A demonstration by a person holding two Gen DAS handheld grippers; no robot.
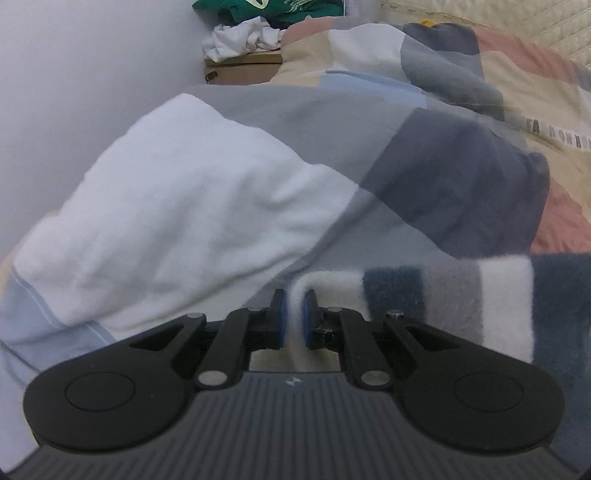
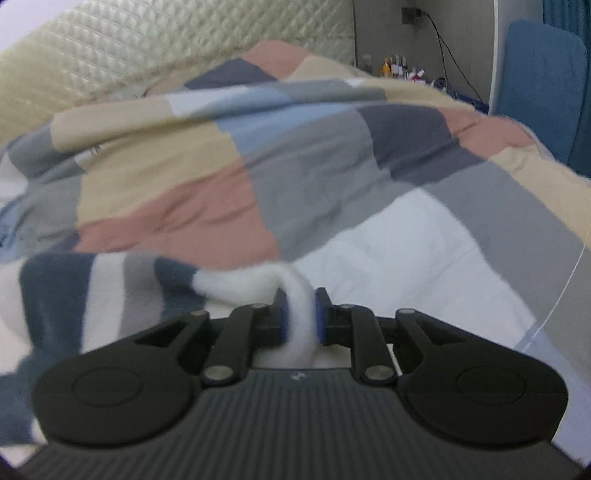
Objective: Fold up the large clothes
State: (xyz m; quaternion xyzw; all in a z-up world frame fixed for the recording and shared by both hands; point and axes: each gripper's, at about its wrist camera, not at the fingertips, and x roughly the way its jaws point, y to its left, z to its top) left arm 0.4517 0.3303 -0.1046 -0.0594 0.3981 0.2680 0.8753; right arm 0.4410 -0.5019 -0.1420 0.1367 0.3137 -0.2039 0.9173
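- Cardboard box, at 11 o'clock in the left view: white laundry and a green garment piled on top.
- Left gripper: fingers pinched on the striped sweater, which extends toward 3 o'clock.
- Right gripper: fingers clamped on the sweater's bunched white edge, remainder trailing toward 9 o'clock.
- Surface: patchwork quilt over a bed; quilted headboard at 11 o'clock.
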